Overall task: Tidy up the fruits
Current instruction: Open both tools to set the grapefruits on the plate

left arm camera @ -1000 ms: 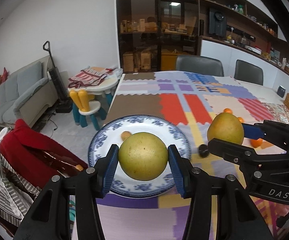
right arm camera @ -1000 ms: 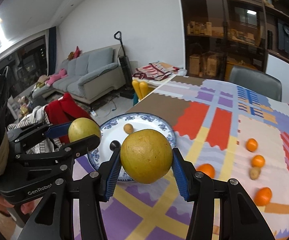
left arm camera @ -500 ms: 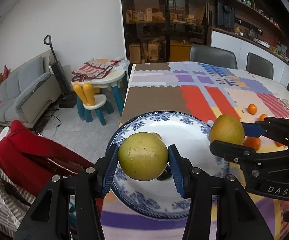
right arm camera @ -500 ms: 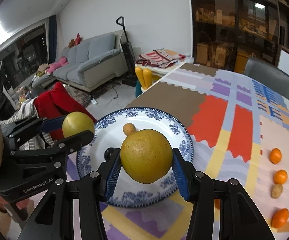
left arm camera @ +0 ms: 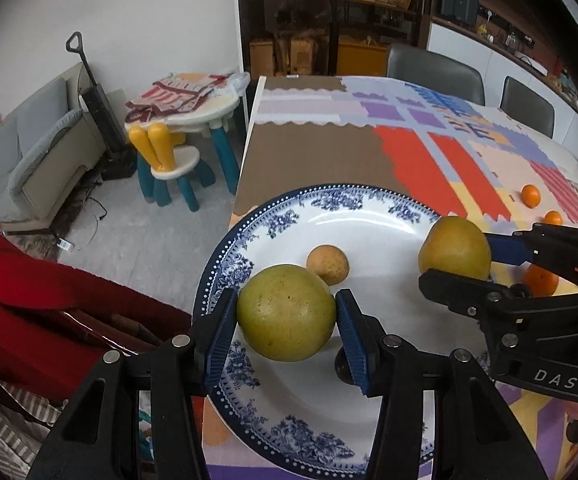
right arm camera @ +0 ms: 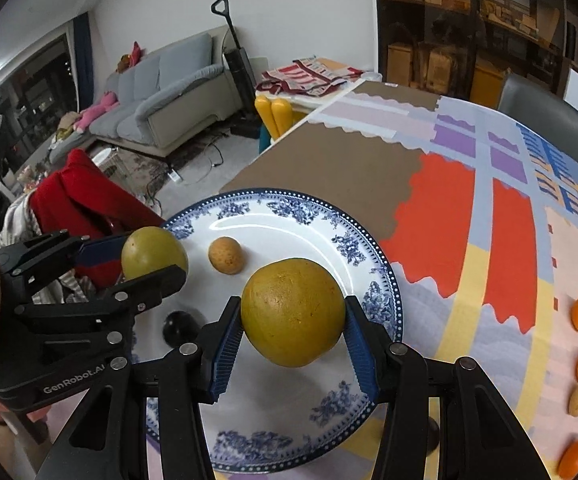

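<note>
The left gripper (left arm camera: 286, 318) clamps a round, matte green-yellow fruit (left arm camera: 286, 312) and the right gripper (right arm camera: 292, 318) a dimpled yellow fruit (right arm camera: 293, 312), both above the glossy blue-patterned plate (left arm camera: 289, 216). The plate sits at the counter's (right arm camera: 329, 160) left edge, on a patchwork cloth (right arm camera: 441, 216), holding a small tan fruit (left arm camera: 327, 264).

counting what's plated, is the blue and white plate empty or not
Not empty: the plate already holds a small tan fruit and a small dark fruit.

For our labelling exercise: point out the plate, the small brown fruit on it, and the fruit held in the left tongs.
plate (left arm camera: 369, 196), left wrist view, far blue rim.
small brown fruit (left arm camera: 327, 264), left wrist view, its middle.
fruit in the left tongs (left arm camera: 286, 312), left wrist view, centre of its front face.
</note>
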`<state>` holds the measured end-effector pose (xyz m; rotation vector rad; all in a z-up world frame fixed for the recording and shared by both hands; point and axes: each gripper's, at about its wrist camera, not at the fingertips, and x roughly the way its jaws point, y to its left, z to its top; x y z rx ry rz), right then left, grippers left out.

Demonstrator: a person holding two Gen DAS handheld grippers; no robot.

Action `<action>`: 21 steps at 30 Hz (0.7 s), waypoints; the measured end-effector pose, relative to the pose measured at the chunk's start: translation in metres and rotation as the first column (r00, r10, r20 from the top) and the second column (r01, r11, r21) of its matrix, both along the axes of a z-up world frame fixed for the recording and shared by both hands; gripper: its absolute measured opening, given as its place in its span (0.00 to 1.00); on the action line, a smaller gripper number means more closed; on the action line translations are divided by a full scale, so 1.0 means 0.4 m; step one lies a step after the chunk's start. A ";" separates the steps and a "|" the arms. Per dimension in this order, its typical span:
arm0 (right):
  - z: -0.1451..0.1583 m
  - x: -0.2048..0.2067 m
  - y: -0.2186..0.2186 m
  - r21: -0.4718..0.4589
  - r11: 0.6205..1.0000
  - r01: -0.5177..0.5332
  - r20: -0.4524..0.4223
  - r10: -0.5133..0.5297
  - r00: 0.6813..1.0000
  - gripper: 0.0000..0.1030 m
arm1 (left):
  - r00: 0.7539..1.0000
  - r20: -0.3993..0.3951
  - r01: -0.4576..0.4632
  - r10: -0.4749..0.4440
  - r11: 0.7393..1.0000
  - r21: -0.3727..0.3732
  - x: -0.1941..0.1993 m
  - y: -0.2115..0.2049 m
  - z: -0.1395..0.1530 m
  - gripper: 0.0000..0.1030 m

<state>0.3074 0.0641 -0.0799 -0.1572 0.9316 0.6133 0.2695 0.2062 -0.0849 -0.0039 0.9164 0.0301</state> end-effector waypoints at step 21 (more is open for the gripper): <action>0.032 -0.017 -0.017 0.022 1.000 0.018 0.019 -0.018 1.000 0.52 | 0.999 0.044 -0.023 0.022 0.999 0.036 -0.037 -0.018 0.063 0.60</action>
